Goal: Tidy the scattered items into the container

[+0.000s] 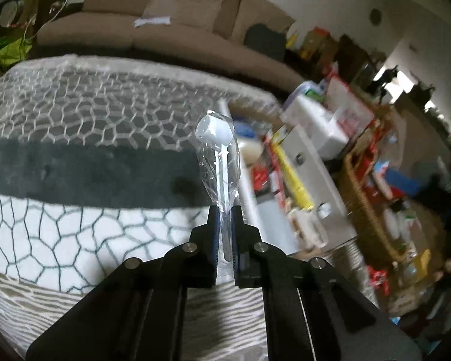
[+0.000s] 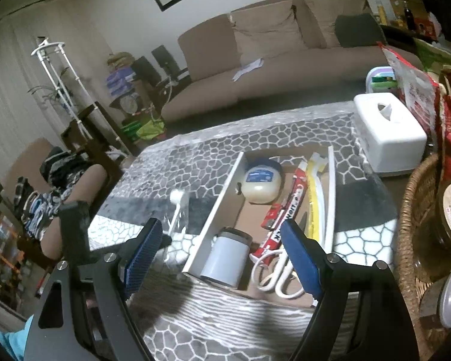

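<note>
My left gripper [image 1: 225, 210] is shut on the handle of a white plastic spoon [image 1: 218, 138] in a clear wrapper, held upright above the patterned tablecloth [image 1: 75, 234]. The right wrist view shows the same spoon [image 2: 176, 198] just left of the open cardboard box [image 2: 216, 207]. The box holds a petroleum jelly jar [image 2: 261, 183], a white cup [image 2: 225, 255], a red tube [image 2: 282, 213], a yellow pack [image 2: 312, 192] and white scissors [image 2: 276, 273]. My right gripper [image 2: 219, 224] hangs open over the box's near end, nothing between its fingers.
A white tissue box [image 2: 388, 138] stands behind the box on the right. A wicker basket [image 2: 412, 210] with jars and red snack packs crowds the right edge. A brown sofa [image 2: 270, 69] lies beyond the table. A person's arm [image 2: 84, 186] is at the left.
</note>
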`<control>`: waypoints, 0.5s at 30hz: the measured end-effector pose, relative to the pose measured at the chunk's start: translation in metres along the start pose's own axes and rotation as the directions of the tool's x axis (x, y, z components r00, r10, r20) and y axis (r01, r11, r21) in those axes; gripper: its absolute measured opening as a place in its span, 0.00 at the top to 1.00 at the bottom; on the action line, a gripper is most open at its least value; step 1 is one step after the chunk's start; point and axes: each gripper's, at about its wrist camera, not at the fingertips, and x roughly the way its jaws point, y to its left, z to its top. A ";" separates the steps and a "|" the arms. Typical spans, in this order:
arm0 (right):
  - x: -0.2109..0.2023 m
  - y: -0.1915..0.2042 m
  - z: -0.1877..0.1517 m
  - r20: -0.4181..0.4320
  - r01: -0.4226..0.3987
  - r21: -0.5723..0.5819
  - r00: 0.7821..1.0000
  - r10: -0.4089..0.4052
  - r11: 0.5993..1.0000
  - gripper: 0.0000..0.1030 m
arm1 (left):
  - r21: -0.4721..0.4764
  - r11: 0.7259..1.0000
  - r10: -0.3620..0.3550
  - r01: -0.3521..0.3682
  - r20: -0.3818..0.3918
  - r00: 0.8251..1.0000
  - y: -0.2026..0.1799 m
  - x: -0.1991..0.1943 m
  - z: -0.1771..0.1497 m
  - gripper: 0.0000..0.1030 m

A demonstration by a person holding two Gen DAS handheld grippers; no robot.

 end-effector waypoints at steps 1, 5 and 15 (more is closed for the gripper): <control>0.002 0.001 0.000 -0.005 -0.015 0.002 1.000 0.015 1.000 0.19 | 0.007 1.000 -0.011 0.011 0.014 1.000 -0.006 -0.005 0.002 0.93; 0.012 0.007 -0.004 -0.026 -0.090 0.024 0.996 0.091 0.996 0.20 | 0.051 0.996 -0.070 0.068 0.042 0.997 -0.033 -0.015 0.006 0.93; 0.036 -0.009 -0.009 -0.032 -0.161 0.168 0.985 0.168 0.973 0.60 | 0.160 0.973 -0.168 0.166 0.000 0.986 -0.093 -0.013 -0.009 0.93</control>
